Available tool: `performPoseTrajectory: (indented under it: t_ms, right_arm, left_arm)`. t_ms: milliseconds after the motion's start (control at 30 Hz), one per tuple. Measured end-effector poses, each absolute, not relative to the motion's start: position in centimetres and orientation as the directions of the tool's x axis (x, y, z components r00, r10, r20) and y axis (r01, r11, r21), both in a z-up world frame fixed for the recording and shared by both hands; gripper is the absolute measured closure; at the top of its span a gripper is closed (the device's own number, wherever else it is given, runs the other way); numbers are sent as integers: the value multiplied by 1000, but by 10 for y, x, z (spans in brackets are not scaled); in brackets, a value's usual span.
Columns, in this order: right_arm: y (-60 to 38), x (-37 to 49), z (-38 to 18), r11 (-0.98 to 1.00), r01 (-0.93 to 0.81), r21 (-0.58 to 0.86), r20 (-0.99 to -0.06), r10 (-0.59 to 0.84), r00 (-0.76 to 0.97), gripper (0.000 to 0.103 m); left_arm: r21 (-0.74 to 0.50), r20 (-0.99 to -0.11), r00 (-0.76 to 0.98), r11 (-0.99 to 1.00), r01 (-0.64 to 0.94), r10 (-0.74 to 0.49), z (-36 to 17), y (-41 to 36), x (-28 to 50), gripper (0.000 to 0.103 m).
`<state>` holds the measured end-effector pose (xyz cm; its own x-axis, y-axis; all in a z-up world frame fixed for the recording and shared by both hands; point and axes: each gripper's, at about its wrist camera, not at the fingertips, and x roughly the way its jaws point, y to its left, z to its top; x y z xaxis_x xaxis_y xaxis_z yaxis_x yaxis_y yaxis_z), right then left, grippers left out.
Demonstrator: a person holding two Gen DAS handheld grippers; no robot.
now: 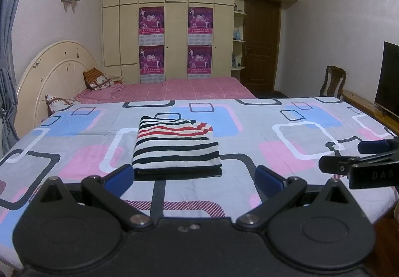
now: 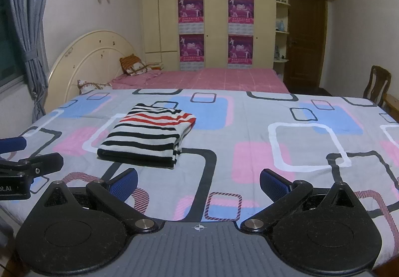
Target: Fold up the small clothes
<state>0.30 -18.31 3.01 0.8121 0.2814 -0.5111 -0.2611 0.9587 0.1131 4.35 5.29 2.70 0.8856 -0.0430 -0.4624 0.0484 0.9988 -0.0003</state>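
The folded striped garment point(image 1: 175, 146) is lying flat on the patterned bedsheet point(image 1: 286, 127), at twelve o'clock just beyond the left hand-held gripper point(image 1: 194, 181), whose jaws are gaping wide around nothing. The right hand-held gripper point(image 2: 198, 184) is hovering with the garment at eleven o'clock, jaws likewise spread wide and gripping nothing.

— Left claw point(image 1: 193, 178): how does it stand?
— Jaws spread wide, blue pads facing each other, nothing between them.
— And the right claw point(image 2: 198, 183)?
— Likewise agape and empty, level beside the left, both pointing forward.
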Motion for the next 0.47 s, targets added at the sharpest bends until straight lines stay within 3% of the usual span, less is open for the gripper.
performPoseTrajectory:
  t_ms: [467]
  right_arm:
    - [-178, 6, 29, 955, -276, 113, -509, 294, 809, 0]
  left_arm:
    - [3, -485, 873, 998, 59, -50, 26, 56, 49, 0]
